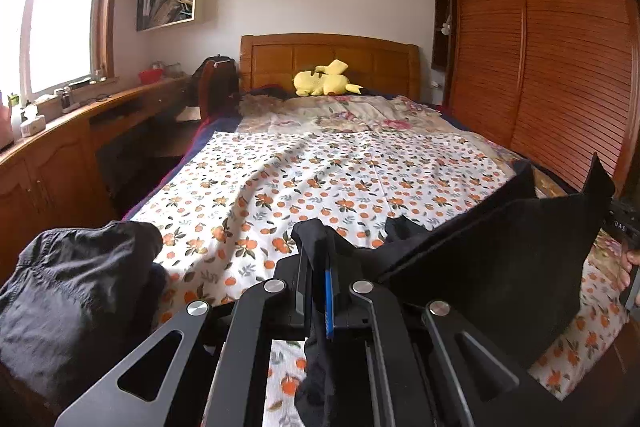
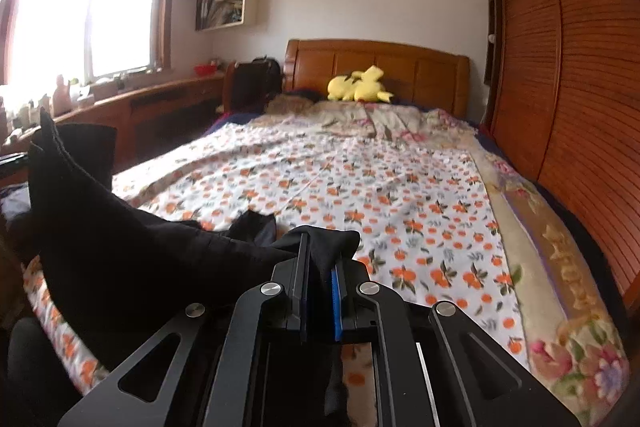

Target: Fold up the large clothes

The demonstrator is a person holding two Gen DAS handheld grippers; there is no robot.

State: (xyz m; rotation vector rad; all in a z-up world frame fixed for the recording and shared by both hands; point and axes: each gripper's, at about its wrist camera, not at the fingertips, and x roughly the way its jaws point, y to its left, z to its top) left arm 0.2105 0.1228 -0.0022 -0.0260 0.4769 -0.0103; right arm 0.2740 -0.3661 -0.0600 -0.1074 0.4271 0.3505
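Orange-printed white bedsheet (image 1: 320, 179) covers the bed between a wooden headboard (image 1: 330, 61) and louvred wardrobe (image 1: 560, 67). The left gripper (image 1: 318, 259) and right gripper (image 2: 320, 263) each pinch a black garment (image 1: 500, 267), stretched between them over the sheet's near end.
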